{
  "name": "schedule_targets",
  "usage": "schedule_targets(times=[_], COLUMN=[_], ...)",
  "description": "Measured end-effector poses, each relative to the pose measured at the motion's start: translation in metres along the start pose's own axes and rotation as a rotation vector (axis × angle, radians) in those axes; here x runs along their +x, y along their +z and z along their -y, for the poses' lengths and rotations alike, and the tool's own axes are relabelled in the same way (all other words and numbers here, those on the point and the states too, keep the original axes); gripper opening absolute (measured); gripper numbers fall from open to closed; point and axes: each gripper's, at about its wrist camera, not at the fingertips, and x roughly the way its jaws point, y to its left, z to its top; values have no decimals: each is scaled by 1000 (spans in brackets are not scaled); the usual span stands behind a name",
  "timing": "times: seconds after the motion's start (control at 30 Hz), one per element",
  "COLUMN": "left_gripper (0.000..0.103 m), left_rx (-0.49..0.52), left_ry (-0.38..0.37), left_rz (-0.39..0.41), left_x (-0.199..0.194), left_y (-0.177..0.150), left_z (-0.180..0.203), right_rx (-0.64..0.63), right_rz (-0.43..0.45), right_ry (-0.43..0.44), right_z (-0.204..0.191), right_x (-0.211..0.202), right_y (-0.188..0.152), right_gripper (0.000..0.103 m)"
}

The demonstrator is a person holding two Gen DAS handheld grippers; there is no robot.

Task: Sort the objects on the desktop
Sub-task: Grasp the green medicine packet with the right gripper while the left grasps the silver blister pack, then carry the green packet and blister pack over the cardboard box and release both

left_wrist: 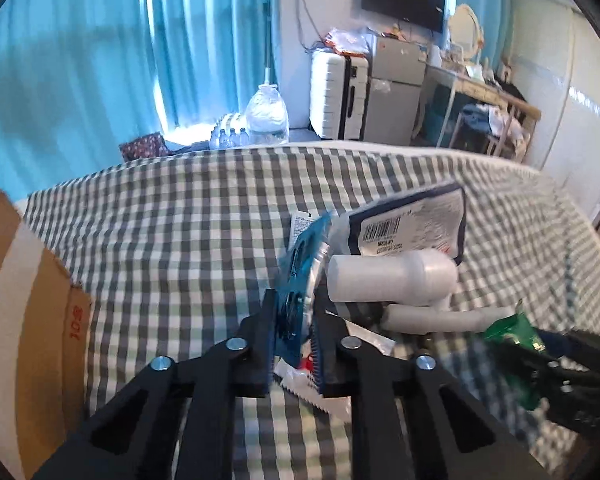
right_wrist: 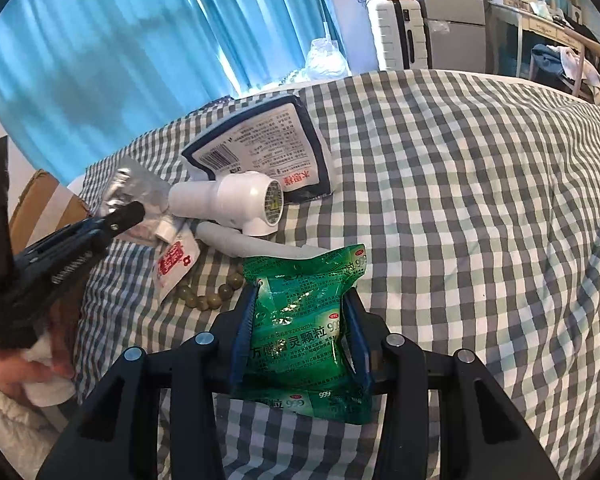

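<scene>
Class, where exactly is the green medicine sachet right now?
Right wrist view, low centre: the green medicine sachet sits clamped in the right hand-held gripper, just below the bead bracelet.

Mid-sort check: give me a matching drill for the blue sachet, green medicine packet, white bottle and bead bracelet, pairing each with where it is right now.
Things:
1. blue sachet
2. green medicine packet
3. white bottle
4. bead bracelet

Places:
A. lying loose on the checked cloth, beside a red and white sachet
B. pinched in the left gripper
C. on its side against the barcode pack
D. clamped in the right gripper

Pairs: 1-B, 2-D, 3-C, 4-A
</scene>
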Motion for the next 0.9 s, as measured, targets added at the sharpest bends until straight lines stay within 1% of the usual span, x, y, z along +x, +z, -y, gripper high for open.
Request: schedule_targets(times=[0.1, 0.17, 0.3, 0.37, 0.47, 0.53, 0.67, 0.8, 0.9], left_gripper=[10, 10, 9, 9, 9, 9, 9, 9, 9], left_rx=[-25, -36, -50, -57, -64, -58, -62, -49, -46], left_ry=[-24, -29, -59, -65, -83, -76, -88, -98, -87], left_rz=[-1, 5, 13, 18, 26, 29, 27, 57, 71], left_x=[-18, -32, -63, -81, -102, -118, -142, -168, -184], left_y=[2, -2, -9, -19, -24, -25, -31, -31, -31], left_z=[-5, -5, -7, -8, -7, -4, -6, -7, -7], right_rx=[-6, -4, 32, 27, -6, -21, -57, -108, -136], right_rz=[17, 27, 32, 42, 76, 98, 141, 176, 192], right_ry=[0, 4, 51, 51, 50, 56, 63, 62, 62], right_z=[-4, -6, -10, -17, -35, -46, -70, -94, -110], right_x=[-11, -20, -38, -49, -73, -89, -117, -141, -153], right_y=[-1, -4, -12, -16, -21, -23, -26, -30, -32], right_gripper=[42, 42, 42, 42, 42, 42, 42, 42, 42])
